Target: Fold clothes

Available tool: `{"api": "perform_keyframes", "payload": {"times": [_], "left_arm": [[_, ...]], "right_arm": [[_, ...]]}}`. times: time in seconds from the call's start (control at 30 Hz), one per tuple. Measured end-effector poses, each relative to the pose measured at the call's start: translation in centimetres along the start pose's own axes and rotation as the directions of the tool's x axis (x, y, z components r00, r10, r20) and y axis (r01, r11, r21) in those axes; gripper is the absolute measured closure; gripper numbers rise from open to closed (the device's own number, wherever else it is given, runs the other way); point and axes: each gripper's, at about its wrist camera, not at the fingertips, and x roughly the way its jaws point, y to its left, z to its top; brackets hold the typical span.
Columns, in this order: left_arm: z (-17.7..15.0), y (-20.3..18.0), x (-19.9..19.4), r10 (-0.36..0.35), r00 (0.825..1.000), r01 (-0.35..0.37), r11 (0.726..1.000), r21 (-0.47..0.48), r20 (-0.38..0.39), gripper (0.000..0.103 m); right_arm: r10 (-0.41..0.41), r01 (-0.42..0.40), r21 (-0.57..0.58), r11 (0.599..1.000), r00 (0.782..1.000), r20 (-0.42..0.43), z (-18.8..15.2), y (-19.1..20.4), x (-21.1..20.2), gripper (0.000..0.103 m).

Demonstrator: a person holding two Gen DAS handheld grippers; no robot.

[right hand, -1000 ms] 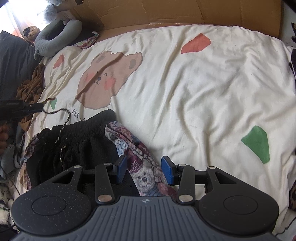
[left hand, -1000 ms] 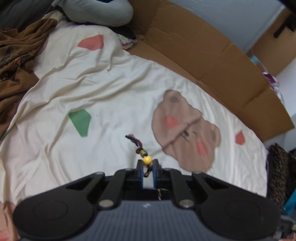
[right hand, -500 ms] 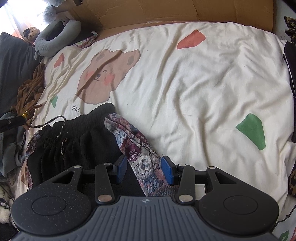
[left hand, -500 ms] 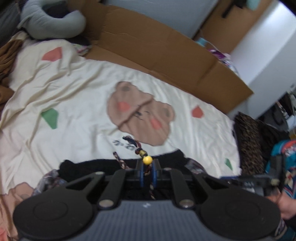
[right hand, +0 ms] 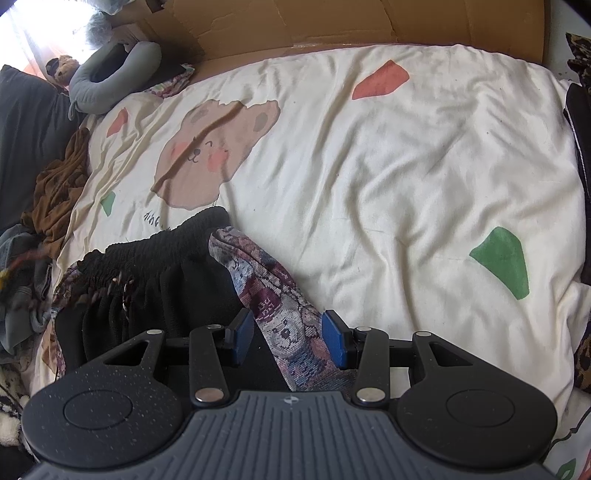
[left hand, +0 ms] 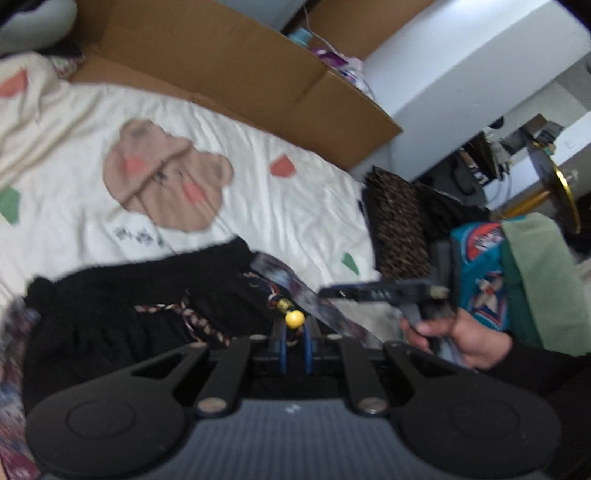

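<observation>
Closest to me in the left wrist view, my left gripper has its jaws pinched nearly together on the braided drawstring, with the cord's yellow bead sitting just above the blue pads. The cord runs from there back to the gathered waistband of the black trousers, which lie bunched on the bed sheet right in front of the gripper. This view is blurred, so finer detail of the cord's end is hard to read.

In the right wrist view, my right gripper has its jaws about half apart, with a strip of the patterned fabric with bear faces running between the blue pads; I cannot tell whether the pads press on it. That strip lies along the right edge of the black trousers, touching them. From the left wrist view I can see the person's hand gripping the right tool's handle.

Beyond the clothes, the cream sheet carries a printed bear and red and green patches. Toward the far left of the bed lie a brown garment and a grey neck pillow. A cardboard sheet stands along the far edge of the bed.
</observation>
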Motion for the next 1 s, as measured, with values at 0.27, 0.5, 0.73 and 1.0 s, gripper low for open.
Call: {"api": "perform_keyframes", "payload": {"times": [0.27, 0.5, 0.73, 1.0], "left_arm": [[-3.4, -0.4, 1.7, -0.117, 0.983, 0.115, 0.993, -0.024, -0.143, 0.093], [-5.3, 0.2, 2.8, -0.078, 0.964, 0.076, 0.997, -0.019, -0.255, 0.069], [-4.9, 1.7, 1.5, -0.005, 0.973, -0.002, 1.000, -0.028, -0.231, 0.064], [-3.5, 4.8, 0.0, 0.121, 0.982, -0.130, 0.990, -0.056, -0.145, 0.054]], "right_arm": [[-0.005, 0.005, 0.008, 1.000, 1.000, 0.003, -0.1, -0.3, -0.2, 0.055], [-0.005, 0.005, 0.004, 1.000, 1.000, 0.000, -0.2, -0.4, -0.2, 0.055], [-0.006, 0.006, 0.004, 1.000, 1.000, 0.002, -0.1, -0.5, -0.2, 0.055], [-0.009, 0.008, -0.021, 1.000, 1.000, -0.015, 0.4, -0.1, 0.2, 0.055]]}}
